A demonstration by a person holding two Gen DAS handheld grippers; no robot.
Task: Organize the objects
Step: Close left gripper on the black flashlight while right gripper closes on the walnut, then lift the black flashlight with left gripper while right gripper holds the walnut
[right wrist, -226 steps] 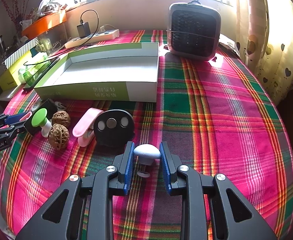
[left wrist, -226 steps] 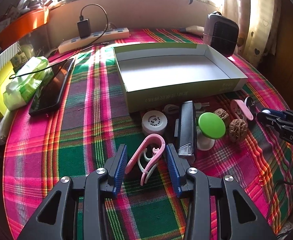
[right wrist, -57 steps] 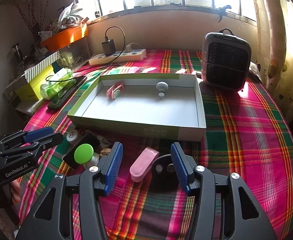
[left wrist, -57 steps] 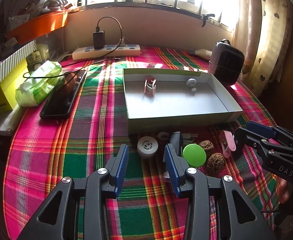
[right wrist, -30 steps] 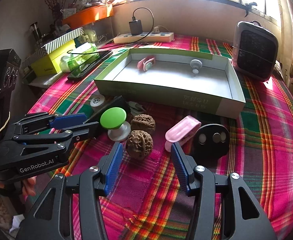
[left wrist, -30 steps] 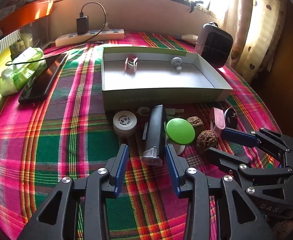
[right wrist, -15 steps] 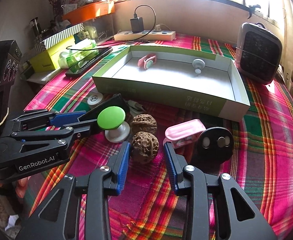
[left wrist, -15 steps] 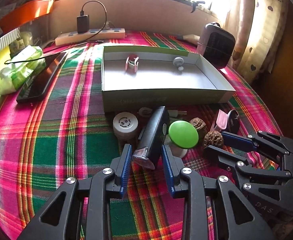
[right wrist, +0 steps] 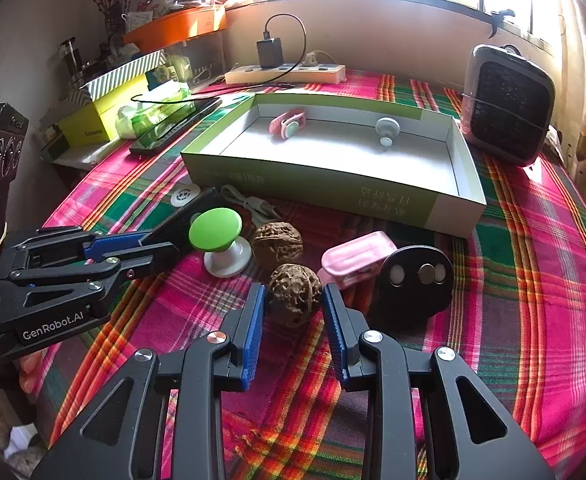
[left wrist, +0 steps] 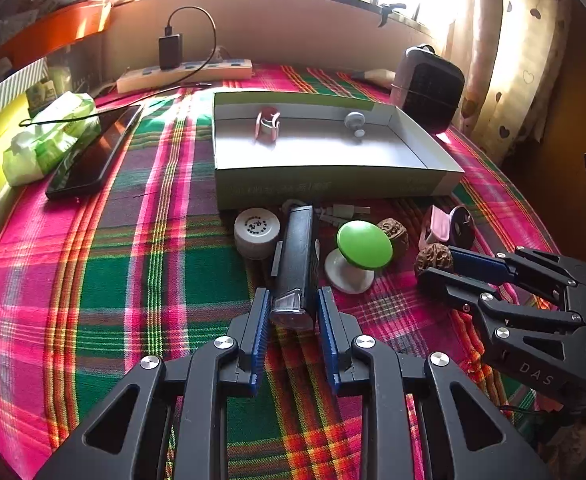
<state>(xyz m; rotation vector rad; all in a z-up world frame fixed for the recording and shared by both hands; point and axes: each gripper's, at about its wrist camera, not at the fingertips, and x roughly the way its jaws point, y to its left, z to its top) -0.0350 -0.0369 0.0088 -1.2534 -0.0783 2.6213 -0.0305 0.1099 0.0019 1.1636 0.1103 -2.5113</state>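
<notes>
Left gripper [left wrist: 293, 310] has just been closing; its blue pads now clamp the near, clear-tipped end of a black bike light [left wrist: 297, 256] that lies lengthwise on the plaid tablecloth [left wrist: 133, 280], pointing toward the box. Right gripper [right wrist: 293, 304] has also just been closing; its pads press both sides of the nearer walnut [right wrist: 293, 292], which sits on the cloth. Second walnut [right wrist: 277, 244] lies just behind it, apart from the pads. Green-topped knob [right wrist: 215, 229] on a white base stands between the two grippers. White round cap [left wrist: 257, 230] sits just left of the bike light. Pink clip [right wrist: 357, 258] touches a black disc [right wrist: 415, 276], both just right of the held walnut. Open shallow box [right wrist: 313, 184] lies beyond the loose items; inside, near its far wall, are a pink ring clip [right wrist: 287, 122] and a small grey knob [right wrist: 387, 128], well apart.
</notes>
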